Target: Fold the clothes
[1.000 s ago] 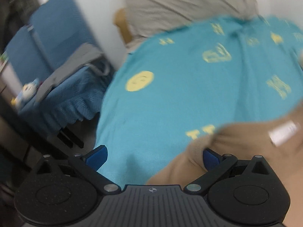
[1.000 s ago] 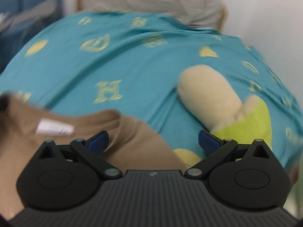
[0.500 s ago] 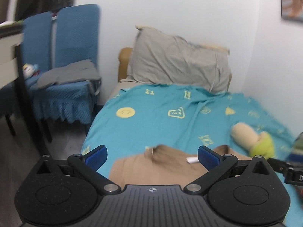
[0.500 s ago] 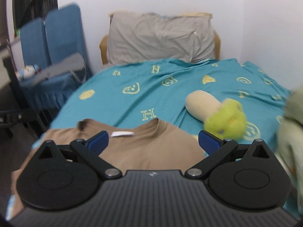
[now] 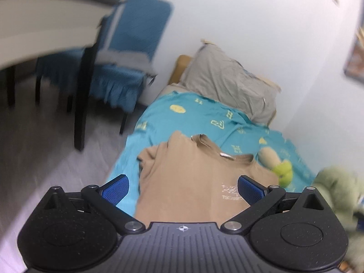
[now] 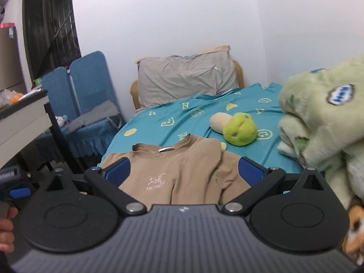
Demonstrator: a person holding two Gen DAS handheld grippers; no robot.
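Note:
A tan T-shirt [image 6: 177,173] lies spread face up on the teal bedsheet [image 6: 193,118], collar toward the pillow, a pale logo on its chest. It also shows in the left wrist view [image 5: 193,177]. My left gripper [image 5: 183,186] is open and empty, held back from the shirt's near end. My right gripper [image 6: 184,170] is open and empty, also back from the shirt. Part of the left gripper [image 6: 16,182] and a hand show at the right wrist view's left edge.
A green and cream plush toy [image 6: 236,127] lies right of the shirt. A folded light green fleece blanket [image 6: 323,127] is piled at the right. A grey pillow [image 6: 186,79] leans at the headboard. Blue chairs [image 6: 88,104] and a desk [image 6: 22,118] stand left of the bed.
Both grippers have pulled back and up from the shirt's collar area, away from the bed. The shirt now lies spread flat. The left view has swung left toward the floor and chairs.

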